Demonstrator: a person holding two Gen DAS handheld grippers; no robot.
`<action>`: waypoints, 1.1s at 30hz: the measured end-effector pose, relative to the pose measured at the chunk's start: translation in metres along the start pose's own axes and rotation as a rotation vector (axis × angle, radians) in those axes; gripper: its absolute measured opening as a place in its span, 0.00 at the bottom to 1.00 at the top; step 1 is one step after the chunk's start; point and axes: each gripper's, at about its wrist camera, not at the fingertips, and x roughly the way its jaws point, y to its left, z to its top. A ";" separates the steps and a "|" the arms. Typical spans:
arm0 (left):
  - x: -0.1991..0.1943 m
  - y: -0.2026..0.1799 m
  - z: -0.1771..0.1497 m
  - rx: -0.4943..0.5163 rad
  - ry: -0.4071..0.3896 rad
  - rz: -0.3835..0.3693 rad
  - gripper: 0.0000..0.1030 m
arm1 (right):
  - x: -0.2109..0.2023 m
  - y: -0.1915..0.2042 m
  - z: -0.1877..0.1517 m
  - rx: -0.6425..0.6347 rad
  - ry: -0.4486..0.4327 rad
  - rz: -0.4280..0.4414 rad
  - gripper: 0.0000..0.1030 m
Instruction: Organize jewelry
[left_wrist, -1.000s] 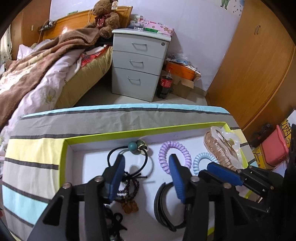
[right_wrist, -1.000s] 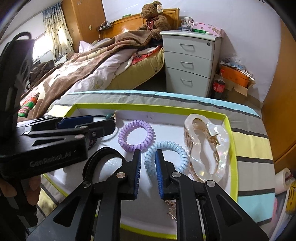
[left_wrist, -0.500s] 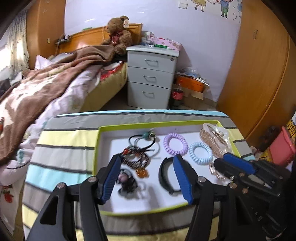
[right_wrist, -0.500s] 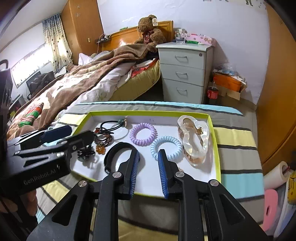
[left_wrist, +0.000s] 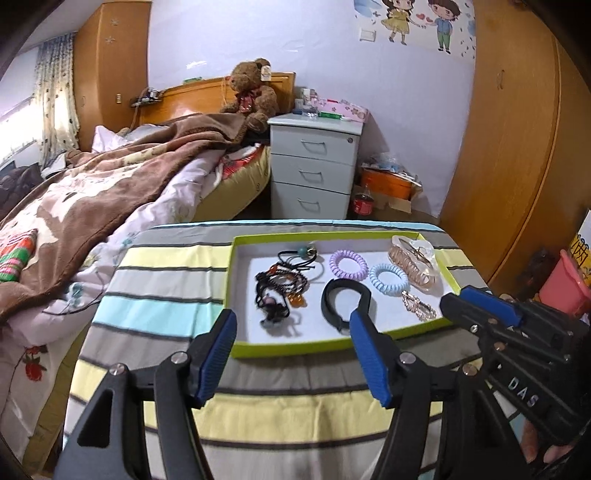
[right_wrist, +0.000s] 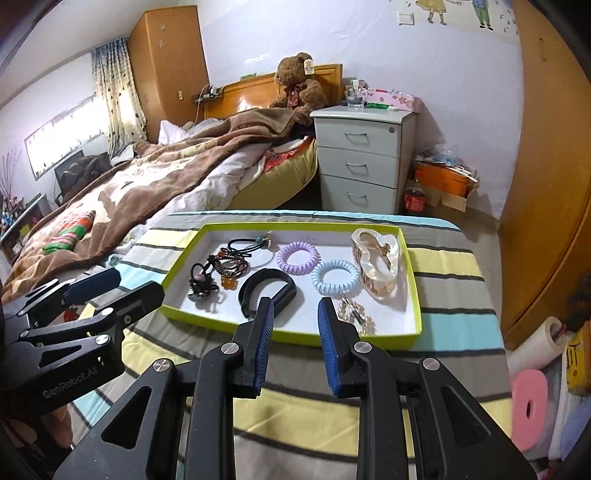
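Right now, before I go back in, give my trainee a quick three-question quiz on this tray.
1. True or false: the left gripper holds a hair tie.
2. Which lies nearer the clear claw clip: A) purple coil tie B) blue coil tie?
3. Fill in: the black headband lies inside the green-rimmed ____.

Key: 1 false, both the left and the right gripper are open and empty; 2 B; 3 tray.

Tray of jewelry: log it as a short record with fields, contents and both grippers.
container: green-rimmed tray on striped cloth
coil ties: purple, blue
clip: clear claw clip, far right
headband: black, near front
left side: dark hair ties
left gripper: open, empty
right gripper: open, empty
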 end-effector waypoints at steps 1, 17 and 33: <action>-0.004 0.000 -0.003 0.003 -0.003 0.003 0.67 | -0.004 0.000 -0.002 0.005 -0.002 0.001 0.25; -0.030 -0.010 -0.045 0.010 -0.001 0.028 0.71 | -0.033 -0.001 -0.034 0.040 -0.023 -0.015 0.49; -0.033 -0.008 -0.046 0.000 0.002 0.051 0.75 | -0.038 0.003 -0.037 0.033 -0.026 -0.014 0.49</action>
